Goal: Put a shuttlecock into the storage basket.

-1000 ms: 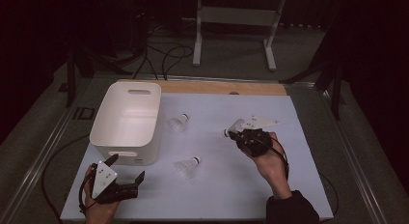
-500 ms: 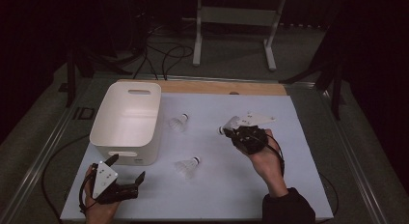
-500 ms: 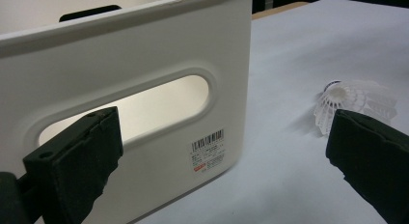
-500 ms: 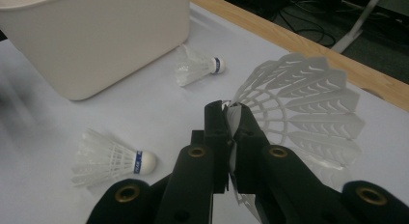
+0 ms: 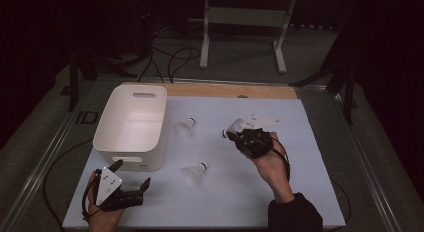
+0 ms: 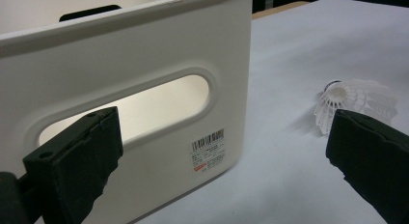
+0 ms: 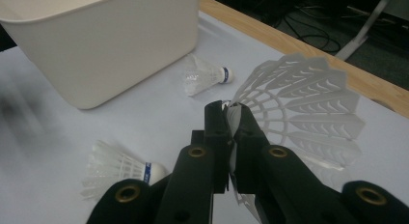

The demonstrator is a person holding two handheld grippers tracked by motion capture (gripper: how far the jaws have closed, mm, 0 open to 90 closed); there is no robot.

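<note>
My right gripper (image 5: 236,134) is shut on the feather skirt of a white shuttlecock (image 5: 234,126), held above the middle of the pale mat. In the right gripper view the jaws pinch the skirt's edge, and the shuttlecock (image 7: 301,108) fans out to their right. Two more shuttlecocks lie on the mat: one (image 5: 186,126) beside the white bin (image 5: 130,159), one (image 5: 194,173) nearer me. My left gripper (image 5: 131,175) rests open at the mat's front left, just before the bin's handle wall (image 6: 226,64), with nothing between its jaws. The near shuttlecock (image 6: 354,101) lies to its right.
The bin's inside looks bare from above. A wooden strip (image 5: 235,90) runs along the mat's far edge. A bare stretch of mat (image 5: 310,187) lies right of my right forearm. Beyond the table are cables and a white stand (image 5: 242,22) on the floor.
My right gripper has moved a little to the left and away from me, carrying the shuttlecock toward the bin. The left gripper has stayed put.
</note>
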